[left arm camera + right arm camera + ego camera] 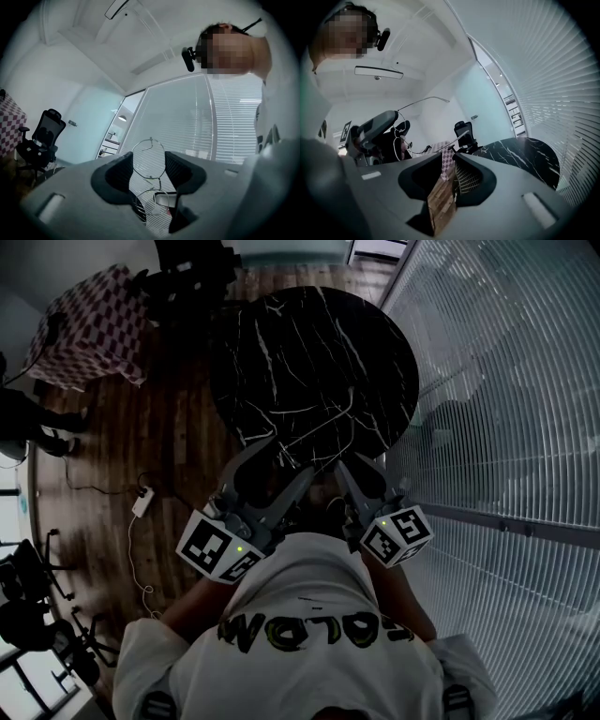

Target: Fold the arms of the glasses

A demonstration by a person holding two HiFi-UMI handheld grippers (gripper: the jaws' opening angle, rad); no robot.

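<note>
Glasses (156,178) sit clamped between left gripper (149,161) jaws.

I see thin wire-rimmed glasses (158,177) held on end in the left gripper (149,157), one round lens at twelve o'clock of the other, arms unfolded.

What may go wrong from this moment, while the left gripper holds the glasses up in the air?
1. The left gripper holds the thin wire glasses by the frame alone. Too hard a squeeze might bend it; too light, and they may drop onto the marble table or the wooden floor.
2. One glasses arm lies at the tips of the open right gripper. A careless push could twist it instead of folding it.
</note>
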